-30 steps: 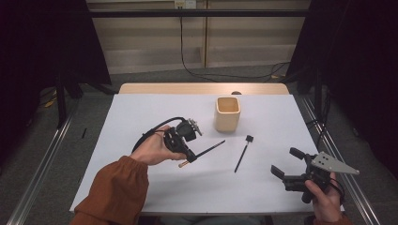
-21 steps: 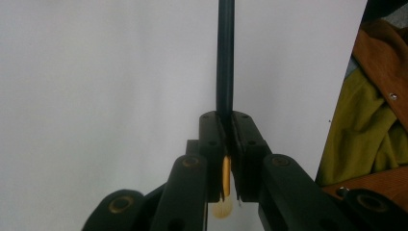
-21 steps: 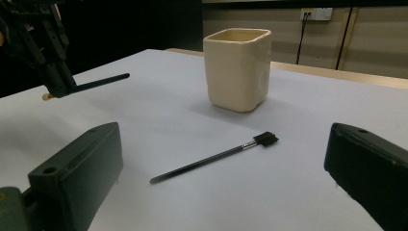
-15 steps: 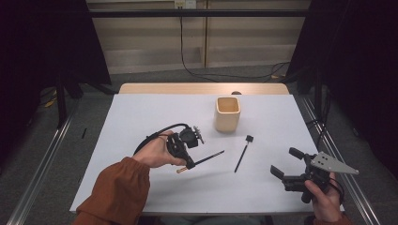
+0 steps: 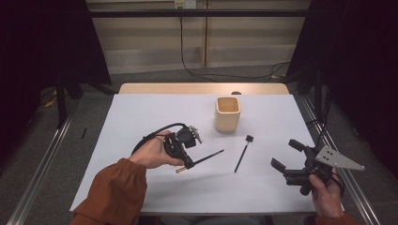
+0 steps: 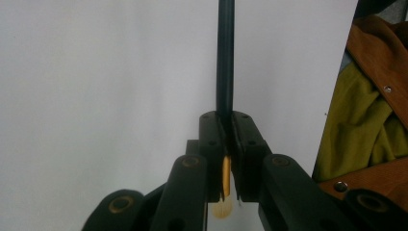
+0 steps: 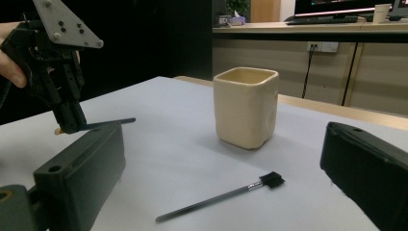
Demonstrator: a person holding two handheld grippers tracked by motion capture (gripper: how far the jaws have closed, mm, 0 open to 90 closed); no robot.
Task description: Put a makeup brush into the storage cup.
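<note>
Pencil (image 5: 202,160) — dark shaft, tan end, clamped near that end in the left gripper (image 5: 187,164), lifted just above the white table (image 5: 141,117). Brush (image 5: 243,152) — lying flat on the table, between both grippers. Cup (image 5: 227,114) — cream, upright, behind the brush. Right gripper (image 5: 287,154) — jaws apart, nothing between them.

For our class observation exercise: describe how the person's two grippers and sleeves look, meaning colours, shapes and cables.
Both grippers are black, with blocky two-jaw linkages. The left gripper trails a looping black cable; the right gripper carries a grey three-cornered plate with small screw holes. The left forearm wears a rust-orange sleeve.
</note>
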